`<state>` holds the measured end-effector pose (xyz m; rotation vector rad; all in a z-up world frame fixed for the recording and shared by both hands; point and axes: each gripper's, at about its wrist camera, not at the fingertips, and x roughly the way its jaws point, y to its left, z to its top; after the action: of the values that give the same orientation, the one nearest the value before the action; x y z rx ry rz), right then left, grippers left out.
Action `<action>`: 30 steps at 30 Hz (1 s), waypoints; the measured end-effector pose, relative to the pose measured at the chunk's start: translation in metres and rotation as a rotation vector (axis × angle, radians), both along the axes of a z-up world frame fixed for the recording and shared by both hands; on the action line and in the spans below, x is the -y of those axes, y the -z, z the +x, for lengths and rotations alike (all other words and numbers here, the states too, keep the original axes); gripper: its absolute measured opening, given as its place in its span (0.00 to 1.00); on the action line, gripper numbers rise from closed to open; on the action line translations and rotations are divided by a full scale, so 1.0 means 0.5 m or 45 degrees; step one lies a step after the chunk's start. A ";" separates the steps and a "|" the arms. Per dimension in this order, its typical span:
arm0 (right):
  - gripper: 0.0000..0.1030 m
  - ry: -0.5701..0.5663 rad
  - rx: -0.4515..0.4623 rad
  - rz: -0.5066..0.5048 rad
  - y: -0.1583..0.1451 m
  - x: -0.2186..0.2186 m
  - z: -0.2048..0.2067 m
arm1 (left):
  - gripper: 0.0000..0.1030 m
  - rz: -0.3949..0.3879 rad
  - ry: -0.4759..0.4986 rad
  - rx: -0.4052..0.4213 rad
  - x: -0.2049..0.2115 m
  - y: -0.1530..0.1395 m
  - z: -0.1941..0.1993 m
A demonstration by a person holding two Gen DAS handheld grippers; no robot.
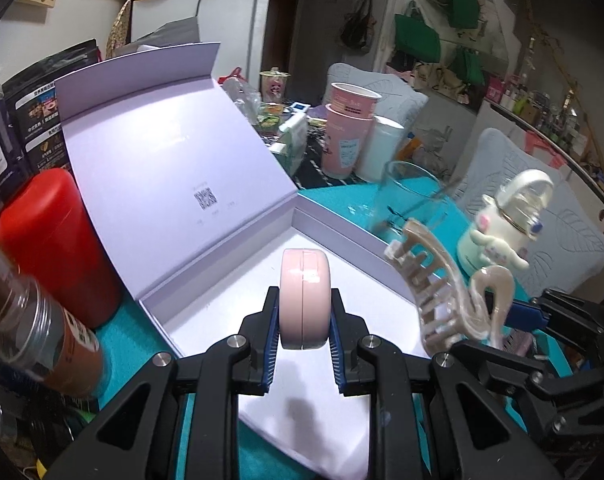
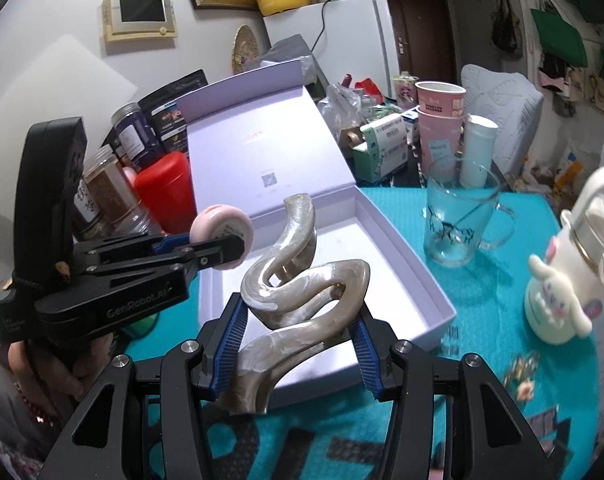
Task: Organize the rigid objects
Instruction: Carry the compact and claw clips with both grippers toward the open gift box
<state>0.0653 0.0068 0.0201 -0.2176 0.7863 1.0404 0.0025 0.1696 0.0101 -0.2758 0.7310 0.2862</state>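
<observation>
My left gripper (image 1: 304,314) is shut on a round pink compact (image 1: 304,296), held on edge above the white floor of the open lavender box (image 1: 206,300). From the right wrist view the same compact (image 2: 221,232) hangs at the box's left side. A wavy pearl-beige hair claw clip (image 2: 298,284) sits between the blue pads of my right gripper (image 2: 300,316), which is shut on it just over the box's near wall (image 2: 430,280). In the left wrist view that clip (image 1: 442,292) shows at the right, over the box's right edge.
The box lid (image 1: 174,168) stands open toward the back left. A red canister (image 1: 58,248) and spice jars (image 1: 42,332) crowd the left side. On the teal mat stand a glass mug (image 2: 458,220) and a white cartoon-dog bottle (image 2: 570,280); pink cups (image 2: 440,120) behind.
</observation>
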 end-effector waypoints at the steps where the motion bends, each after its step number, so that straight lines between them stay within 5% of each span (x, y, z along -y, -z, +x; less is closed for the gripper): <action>1: 0.49 -0.002 0.002 -0.005 0.001 -0.005 0.007 | 0.21 -0.001 -0.006 0.001 -0.005 0.001 0.007; 30: 0.49 0.000 -0.034 -0.112 0.078 -0.109 0.128 | 0.21 -0.070 -0.067 -0.197 -0.101 0.123 0.103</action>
<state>0.1295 0.0615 -0.0187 -0.2793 0.8573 1.0112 0.0540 0.2199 -0.0517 -0.3276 0.8859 0.3405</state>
